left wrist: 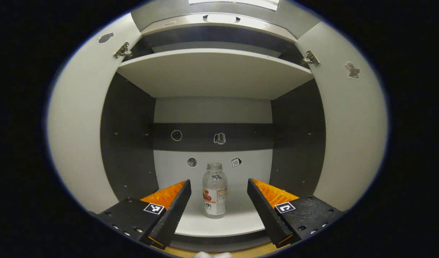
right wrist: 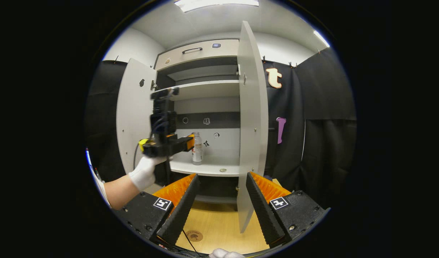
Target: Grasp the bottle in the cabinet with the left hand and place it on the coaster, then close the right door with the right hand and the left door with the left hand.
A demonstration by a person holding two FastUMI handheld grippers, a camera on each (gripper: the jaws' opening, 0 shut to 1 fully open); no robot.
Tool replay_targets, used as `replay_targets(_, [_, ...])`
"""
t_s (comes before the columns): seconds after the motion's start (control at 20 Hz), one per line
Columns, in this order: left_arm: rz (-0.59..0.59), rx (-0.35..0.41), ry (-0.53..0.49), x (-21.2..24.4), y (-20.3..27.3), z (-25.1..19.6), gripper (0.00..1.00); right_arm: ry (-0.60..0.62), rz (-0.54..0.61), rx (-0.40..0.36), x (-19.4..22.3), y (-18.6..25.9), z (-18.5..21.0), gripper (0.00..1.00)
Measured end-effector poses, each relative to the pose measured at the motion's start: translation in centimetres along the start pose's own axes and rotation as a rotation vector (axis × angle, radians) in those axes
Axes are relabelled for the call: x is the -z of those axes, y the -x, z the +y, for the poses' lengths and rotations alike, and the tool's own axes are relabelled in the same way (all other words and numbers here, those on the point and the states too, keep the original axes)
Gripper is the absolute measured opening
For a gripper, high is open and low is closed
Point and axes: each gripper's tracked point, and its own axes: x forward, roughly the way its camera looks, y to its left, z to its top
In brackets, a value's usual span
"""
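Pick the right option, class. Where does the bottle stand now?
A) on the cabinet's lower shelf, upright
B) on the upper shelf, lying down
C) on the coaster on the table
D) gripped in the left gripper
A: the bottle stands upright on the lower shelf, ahead of the open left gripper, untouched.

Left gripper view close, facing into cabinet (left wrist: pixel 212 71); right gripper view farther back, same cabinet.

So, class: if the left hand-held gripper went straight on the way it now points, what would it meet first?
Most likely the bottle, standing upright on the cabinet shelf, centred between the open left hand-held gripper fingers. Depth is hard to judge.
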Motion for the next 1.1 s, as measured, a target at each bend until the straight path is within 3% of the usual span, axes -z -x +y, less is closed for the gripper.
replay_targets(0.35, [0.079,-0.092,-0.007,3.5,-7.6,1.7,0.96,0.024,0.043,0.021,1.2,-0.7,-2.1,0.82])
replay_targets(0.85, [0.093,-0.109,-0.046,6.2,-11.4,1.9,0.96,0.061,0.073,0.024,1.9,-1.3,-3.5,0.82])
replay_targets(0.9, [0.098,-0.117,-0.052,6.3,-11.2,2.0,0.84,0.072,0.07,0.021,1.8,-1.2,-3.4,0.82])
replay_targets(0.95, [0.088,-0.11,-0.055,6.2,-11.4,1.7,0.78,0.081,0.066,0.019,1.7,-1.1,-3.5,0.82])
replay_targets(1.1, [0.061,-0.114,-0.064,5.2,-10.7,2.0,0.72,0.101,0.043,0.019,1.0,-0.9,-3.7,0.82])
